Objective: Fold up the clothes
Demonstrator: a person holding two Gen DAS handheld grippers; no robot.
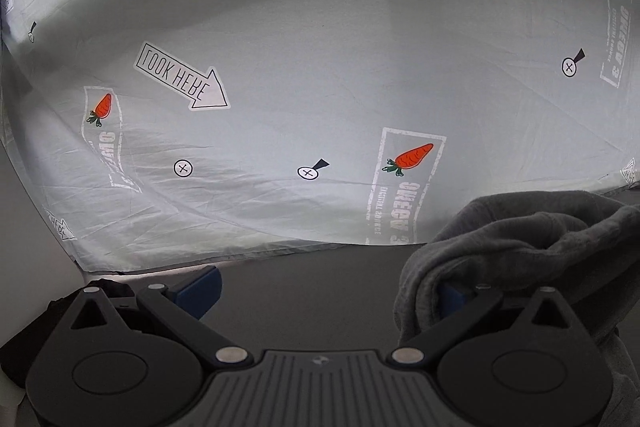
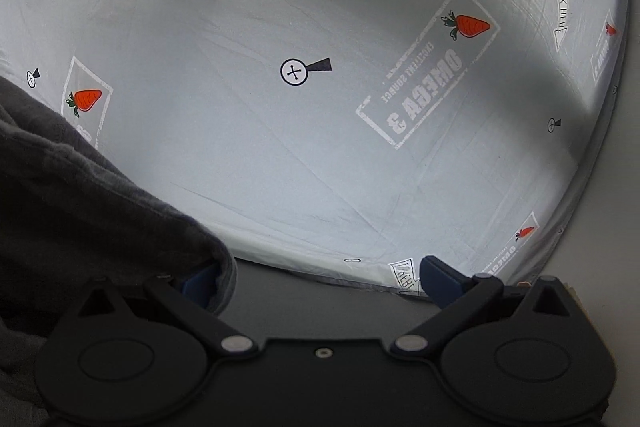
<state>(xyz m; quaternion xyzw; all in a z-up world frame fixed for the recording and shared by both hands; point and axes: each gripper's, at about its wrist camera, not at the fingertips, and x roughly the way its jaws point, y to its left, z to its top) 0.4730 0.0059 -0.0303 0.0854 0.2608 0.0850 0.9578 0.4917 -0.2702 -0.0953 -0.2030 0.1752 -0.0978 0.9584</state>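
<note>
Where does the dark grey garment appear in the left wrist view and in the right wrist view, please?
Left wrist view: the dark grey garment bunches at lower right, draped over one blue finger.
Right wrist view: it fills the lower left, covering one blue finger there.
Shared landmark: the pale printed sheet with carrot pictures and "LOOK HERE" arrows lies behind in both.

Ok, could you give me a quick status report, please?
Left gripper open. Right gripper open. Dark grey fleece garment bunched over their inner fingers, ungripped. Printed carrot-pattern sheet unobstructed.

dark grey garment (image 1: pixel 520 239), carrot-printed pale sheet (image 1: pixel 320 75)
</note>
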